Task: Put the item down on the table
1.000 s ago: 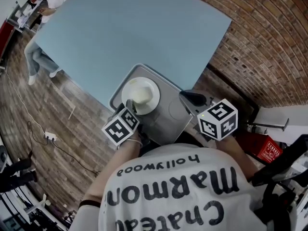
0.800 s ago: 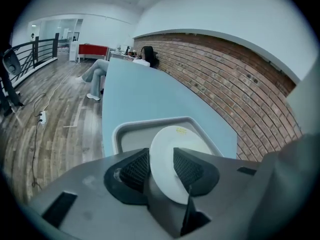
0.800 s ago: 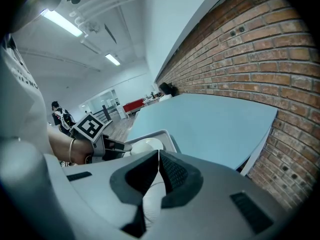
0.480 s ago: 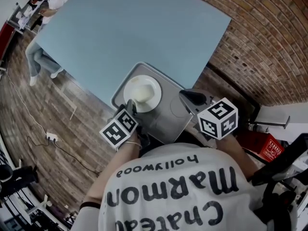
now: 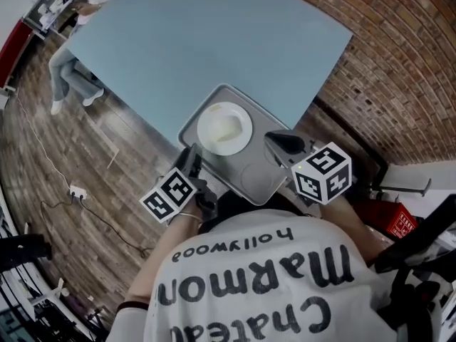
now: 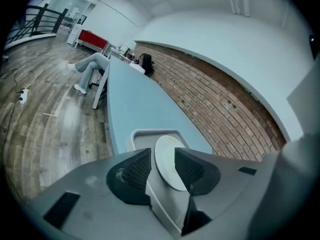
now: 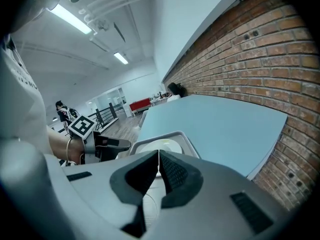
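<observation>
A grey tray (image 5: 258, 178) carrying a white plate (image 5: 224, 128) hangs over the near corner of the light blue table (image 5: 206, 41). My left gripper (image 5: 191, 159) is shut on the tray's near left rim. My right gripper (image 5: 280, 142) is shut on the right rim. In the left gripper view the tray rim (image 6: 150, 133) runs between the jaws of the left gripper (image 6: 162, 166), with the plate (image 6: 167, 159) just beyond. In the right gripper view the right gripper (image 7: 159, 166) pinches the thin tray edge, and the plate (image 7: 157, 145) and the left gripper (image 7: 112, 144) show ahead.
A brick wall (image 5: 399, 63) runs along the table's right side. A person (image 5: 71, 77) sits at the table's far left end. A cable with a power strip (image 5: 75, 191) lies on the wooden floor at left. A red object (image 5: 392, 219) stands at my right.
The tray with the plate has moved forward and to the right, further over the table's corner. Both grippers keep their hold on its rims.
</observation>
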The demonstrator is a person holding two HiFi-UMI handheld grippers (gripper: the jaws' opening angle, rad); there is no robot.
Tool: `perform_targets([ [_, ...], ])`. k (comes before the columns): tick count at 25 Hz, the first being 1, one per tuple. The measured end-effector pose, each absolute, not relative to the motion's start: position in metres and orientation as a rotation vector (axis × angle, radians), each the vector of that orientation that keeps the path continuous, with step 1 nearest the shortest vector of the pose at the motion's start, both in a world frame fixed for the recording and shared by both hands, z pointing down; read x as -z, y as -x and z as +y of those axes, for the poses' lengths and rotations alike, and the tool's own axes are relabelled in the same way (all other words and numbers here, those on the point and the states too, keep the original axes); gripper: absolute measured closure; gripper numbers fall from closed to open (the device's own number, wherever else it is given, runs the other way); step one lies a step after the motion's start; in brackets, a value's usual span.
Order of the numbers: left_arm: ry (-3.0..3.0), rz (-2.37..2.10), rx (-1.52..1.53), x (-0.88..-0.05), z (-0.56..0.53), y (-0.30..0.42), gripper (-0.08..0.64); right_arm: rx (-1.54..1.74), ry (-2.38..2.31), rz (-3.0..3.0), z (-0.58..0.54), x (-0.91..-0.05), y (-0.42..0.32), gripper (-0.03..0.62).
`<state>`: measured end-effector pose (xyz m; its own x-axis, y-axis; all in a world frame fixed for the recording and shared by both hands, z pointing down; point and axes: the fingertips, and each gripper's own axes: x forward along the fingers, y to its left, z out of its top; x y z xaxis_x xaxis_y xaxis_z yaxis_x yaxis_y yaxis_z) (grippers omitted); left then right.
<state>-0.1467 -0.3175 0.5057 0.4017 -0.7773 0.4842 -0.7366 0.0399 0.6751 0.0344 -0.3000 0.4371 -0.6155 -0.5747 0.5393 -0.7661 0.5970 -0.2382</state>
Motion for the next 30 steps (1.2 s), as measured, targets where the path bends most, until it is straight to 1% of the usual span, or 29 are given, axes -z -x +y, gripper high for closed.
perform_targets([
  [4,-1.82,-1.262,0.161,-0.479,-0.306,0.156,0.417,-0.618,-1.042,-2.427,-0.29,-0.437,-0.016,0.581],
  [5,-1.88,-1.225,0.199,-0.467,-0.302,0.155,0.429,-0.614,-1.037,-2.428,-0.287,-0.436,-0.012,0.58],
  [7,-1.996,-1.149,0.266,-0.443,-0.292,0.154,0.506,-0.606,-1.028,-2.434,-0.281,-0.435,-0.004,0.58],
  [9,-2.079,-1.094,0.308,-0.423,-0.282,0.155,0.524,-0.592,-1.024,-2.442,-0.276,-0.433,0.003,0.581],
  [11,-2.15,-1.074,0.304,-0.411,-0.273,0.158,0.533,-0.585,-1.024,-2.455,-0.272,-0.431,0.01,0.58],
  [14,-2.296,-1.081,0.171,-0.403,-0.256,0.159,0.55,-0.595,-1.022,-2.488,-0.264,-0.428,0.022,0.581],
  [17,-2.424,-1.085,0.046,-0.399,-0.242,0.159,0.552,-0.549,-1.04,-2.483,-0.259,-0.426,0.032,0.581],
  [21,-2.414,-1.063,0.084,-0.397,-0.235,0.165,0.552,-0.471,-1.055,-2.459,-0.257,-0.423,0.039,0.583],
  [30,-2.392,-1.076,0.122,-0.396,-0.236,0.177,0.552,-0.454,-1.07,-2.429,-0.254,-0.421,0.04,0.583],
])
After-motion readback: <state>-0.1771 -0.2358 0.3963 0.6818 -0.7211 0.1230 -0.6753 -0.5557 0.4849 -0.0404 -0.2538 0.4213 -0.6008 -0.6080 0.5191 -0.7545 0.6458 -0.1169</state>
